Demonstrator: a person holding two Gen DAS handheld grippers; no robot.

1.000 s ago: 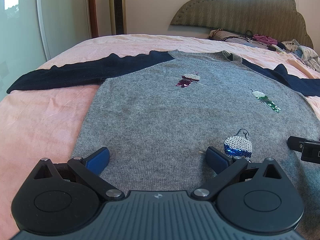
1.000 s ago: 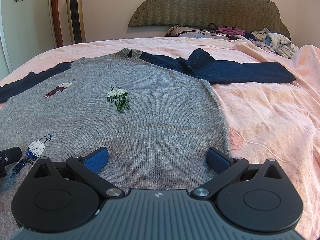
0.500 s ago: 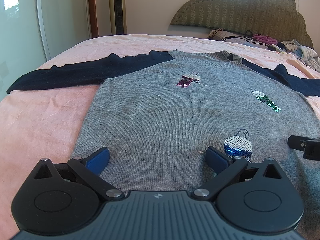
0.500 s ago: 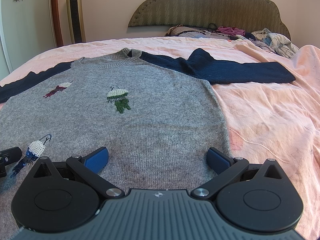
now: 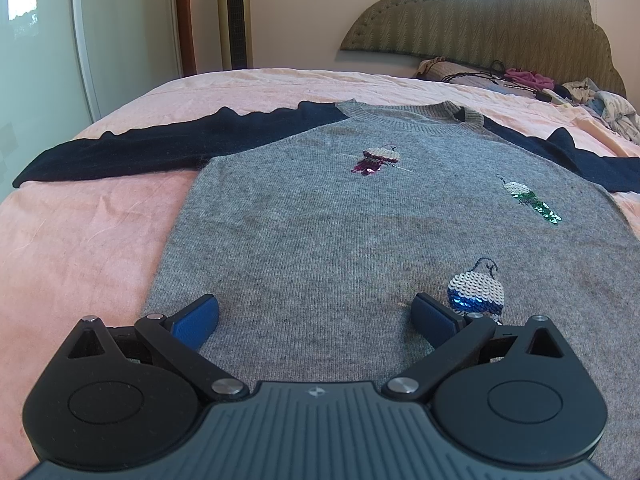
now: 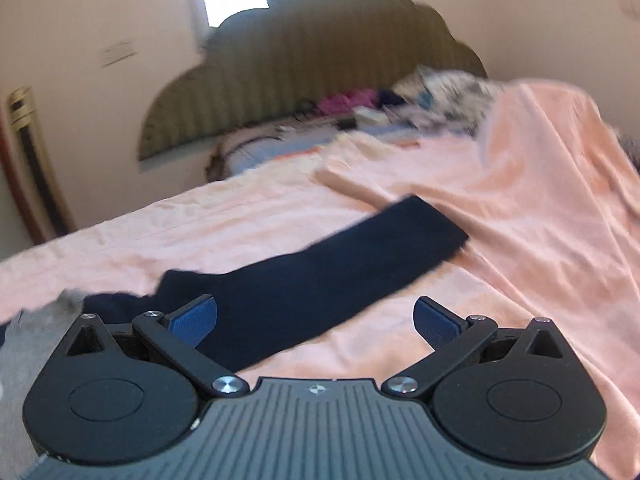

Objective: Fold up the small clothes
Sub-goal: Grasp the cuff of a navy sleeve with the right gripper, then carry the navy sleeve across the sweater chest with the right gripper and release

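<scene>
- The left gripper (image 5: 316, 314) is wide open over the grey sweater (image 5: 360, 232); no writing is readable on it.
- The right gripper (image 6: 316, 316) is wide open above the navy sleeve (image 6: 320, 280) on the bed (image 6: 520, 240).

Daylit; right wrist view motion-blurred

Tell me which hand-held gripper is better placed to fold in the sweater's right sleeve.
Right. The right hand-held gripper is open above the navy sleeve, while the left hand-held gripper sits open over the gray sweater hem.
</scene>
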